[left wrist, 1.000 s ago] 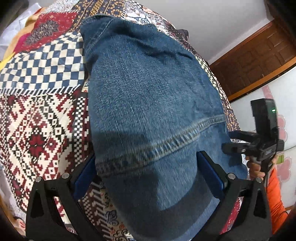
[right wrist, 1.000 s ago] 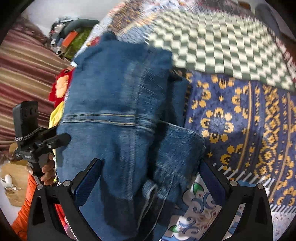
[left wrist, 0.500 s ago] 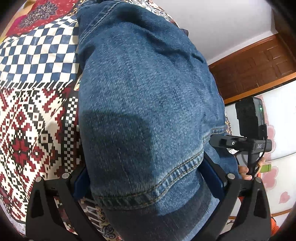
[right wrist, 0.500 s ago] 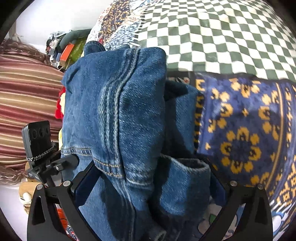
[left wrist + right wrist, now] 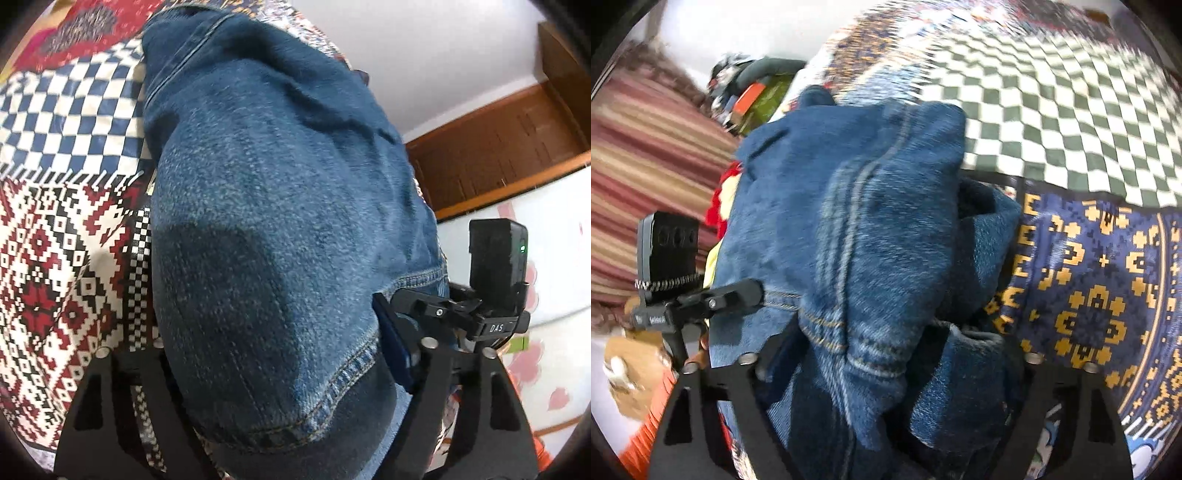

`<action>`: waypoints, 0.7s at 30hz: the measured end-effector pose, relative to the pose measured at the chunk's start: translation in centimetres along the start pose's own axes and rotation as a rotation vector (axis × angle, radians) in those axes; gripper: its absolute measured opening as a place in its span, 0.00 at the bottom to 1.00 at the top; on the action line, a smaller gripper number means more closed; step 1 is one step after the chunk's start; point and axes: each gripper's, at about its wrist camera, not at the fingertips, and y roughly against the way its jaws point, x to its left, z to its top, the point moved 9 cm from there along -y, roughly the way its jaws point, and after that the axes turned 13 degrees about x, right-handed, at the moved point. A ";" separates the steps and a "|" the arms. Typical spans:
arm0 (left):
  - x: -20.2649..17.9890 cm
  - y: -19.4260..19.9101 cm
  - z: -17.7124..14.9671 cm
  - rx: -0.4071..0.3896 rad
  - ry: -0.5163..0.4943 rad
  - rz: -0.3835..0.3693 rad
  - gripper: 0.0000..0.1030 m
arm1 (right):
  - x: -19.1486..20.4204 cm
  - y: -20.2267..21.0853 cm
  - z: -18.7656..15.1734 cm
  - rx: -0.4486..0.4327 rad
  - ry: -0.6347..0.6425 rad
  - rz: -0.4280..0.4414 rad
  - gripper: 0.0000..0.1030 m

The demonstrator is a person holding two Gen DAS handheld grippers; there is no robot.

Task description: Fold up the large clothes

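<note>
A blue denim garment, the jeans (image 5: 273,229), lies in a thick folded bundle on the patterned bedspread (image 5: 55,258). In the left wrist view my left gripper (image 5: 273,365) has its jaws spread wide around the hem end of the bundle; the denim fills the gap and hides the left pad. In the right wrist view my right gripper (image 5: 894,369) likewise straddles the jeans (image 5: 871,229), jaws wide, with both pads buried in cloth. Each gripper shows in the other's view: the right one (image 5: 454,314) and the left one (image 5: 713,299).
The bedspread has blue-white checks (image 5: 62,110), green-white checks (image 5: 1052,92) and a navy-gold panel (image 5: 1100,295). A striped curtain (image 5: 646,177) and a pile of items (image 5: 750,92) lie beyond the bed. A wooden door (image 5: 517,140) stands by the white wall.
Both grippers have pushed forward under the denim, rolling the near end up and over. The bundle now stands higher and closer, and the two grippers are nearer each other.
</note>
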 end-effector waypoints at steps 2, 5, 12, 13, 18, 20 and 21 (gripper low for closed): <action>-0.5 0.5 -0.2 -0.009 -0.029 0.026 0.70 | 1.2 0.2 -0.1 0.011 0.022 0.003 0.65; -1.7 0.9 0.1 -0.021 -0.055 0.041 0.65 | 2.8 0.6 -0.1 0.021 0.047 0.012 0.56; -3.2 4.9 -0.4 -0.045 -0.113 0.093 0.60 | 5.6 1.8 0.1 -0.002 0.104 -0.036 0.50; -3.6 5.3 -0.3 -0.051 -0.122 0.099 0.59 | 6.1 1.9 0.3 -0.003 0.100 -0.031 0.50; -4.9 8.4 0.0 -0.083 -0.149 0.108 0.59 | 7.5 3.9 0.4 -0.031 0.108 -0.031 0.49; -5.7 9.8 -1.2 -0.098 -0.165 0.110 0.59 | 8.3 5.0 0.3 -0.046 0.118 -0.037 0.49; -6.1 10.3 -1.3 -0.108 -0.173 0.112 0.58 | 8.7 5.5 0.2 -0.054 0.123 -0.040 0.49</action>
